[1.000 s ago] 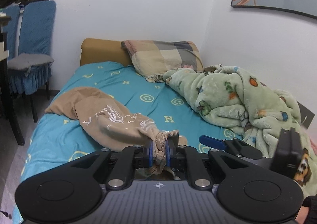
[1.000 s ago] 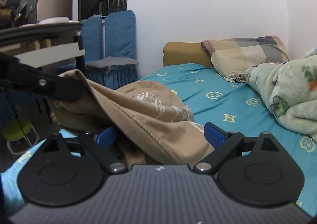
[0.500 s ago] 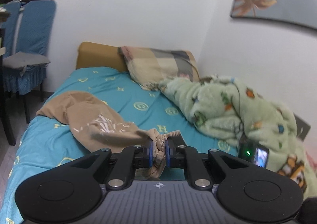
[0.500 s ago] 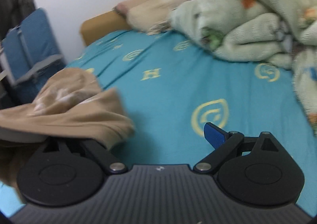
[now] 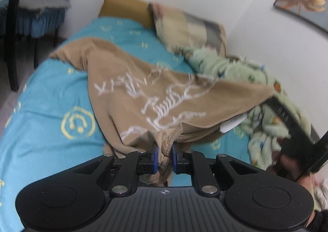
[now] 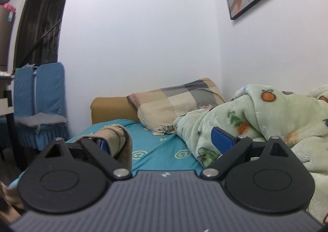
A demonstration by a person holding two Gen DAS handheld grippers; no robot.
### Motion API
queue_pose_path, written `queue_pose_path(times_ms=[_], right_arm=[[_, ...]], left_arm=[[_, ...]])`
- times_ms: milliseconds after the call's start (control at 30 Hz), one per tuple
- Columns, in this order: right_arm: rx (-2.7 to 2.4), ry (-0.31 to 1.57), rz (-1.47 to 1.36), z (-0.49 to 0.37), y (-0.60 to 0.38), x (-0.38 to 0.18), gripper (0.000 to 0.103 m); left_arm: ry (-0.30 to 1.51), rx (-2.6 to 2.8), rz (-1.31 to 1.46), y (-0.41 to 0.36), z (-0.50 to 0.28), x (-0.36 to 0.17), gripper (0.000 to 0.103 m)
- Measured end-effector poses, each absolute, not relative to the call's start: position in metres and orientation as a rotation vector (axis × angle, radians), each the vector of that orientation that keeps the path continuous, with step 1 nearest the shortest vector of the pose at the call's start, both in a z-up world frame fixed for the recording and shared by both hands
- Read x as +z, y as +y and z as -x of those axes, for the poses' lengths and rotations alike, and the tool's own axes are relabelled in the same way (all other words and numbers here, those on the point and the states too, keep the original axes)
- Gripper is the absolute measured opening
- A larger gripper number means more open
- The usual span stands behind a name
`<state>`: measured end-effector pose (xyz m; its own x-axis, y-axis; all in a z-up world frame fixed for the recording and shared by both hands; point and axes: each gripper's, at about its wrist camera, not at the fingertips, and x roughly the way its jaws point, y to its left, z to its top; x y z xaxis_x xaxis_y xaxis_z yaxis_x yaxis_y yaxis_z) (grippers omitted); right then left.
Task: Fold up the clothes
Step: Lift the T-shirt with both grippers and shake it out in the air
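The tan garment (image 5: 155, 96) has been lifted and spread wide over the bed (image 5: 41, 109).

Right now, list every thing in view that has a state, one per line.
Left tongs: shut on tan garment.
Right tongs: open, cloth draped over one finger.
Tan garment: spread, unfolded, partly lifted.
Green blanket: crumpled in a heap.
Pillow: leaning on headboard.

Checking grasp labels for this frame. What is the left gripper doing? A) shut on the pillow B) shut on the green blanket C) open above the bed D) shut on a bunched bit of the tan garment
D: in the left wrist view the left gripper has its blue pads pinched on a bunched fold of the tan garment, which stretches out over the bed.
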<state>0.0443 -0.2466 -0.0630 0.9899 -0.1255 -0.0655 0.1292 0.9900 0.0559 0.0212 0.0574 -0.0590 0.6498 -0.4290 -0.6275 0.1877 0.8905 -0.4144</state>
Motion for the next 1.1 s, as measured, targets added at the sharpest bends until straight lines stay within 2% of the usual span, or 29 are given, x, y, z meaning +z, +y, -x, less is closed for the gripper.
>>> queue_pose_path(times_ms=[100,133,233,433,567,667,1100], right_arm=[[-0.113,0.069,-0.069,-0.047,-0.250,-0.061,0.096],[-0.108,0.070,-0.071,-0.046,-0.249,-0.059,0.096],[-0.102,0.076,-0.074,-0.044,-0.249,-0.058,0.096],[-0.092,0.059,-0.050,-0.037,-0.242,-0.056,0.096],[-0.077,0.051,-0.049,-0.037,-0.239,-0.055,0.096],[-0.081,0.048,-0.044,-0.036,-0.237,-0.054,0.096],[-0.160,0.001,-0.042,-0.034,-0.241,-0.049,0.096]], left_arm=[[0.845,-0.380,0.294,0.045,-0.026,-0.071,0.026],[0.862,-0.387,0.281,0.041,-0.027,-0.075,0.036],[0.898,-0.391,0.240,0.027,-0.031,-0.083,0.047],[0.919,-0.336,0.152,0.002,-0.040,-0.094,0.056],[0.920,-0.314,0.095,-0.013,-0.044,-0.097,0.058],[0.887,-0.315,0.083,-0.020,-0.039,-0.094,0.066],[0.857,0.038,0.139,0.013,-0.028,-0.083,0.071]])
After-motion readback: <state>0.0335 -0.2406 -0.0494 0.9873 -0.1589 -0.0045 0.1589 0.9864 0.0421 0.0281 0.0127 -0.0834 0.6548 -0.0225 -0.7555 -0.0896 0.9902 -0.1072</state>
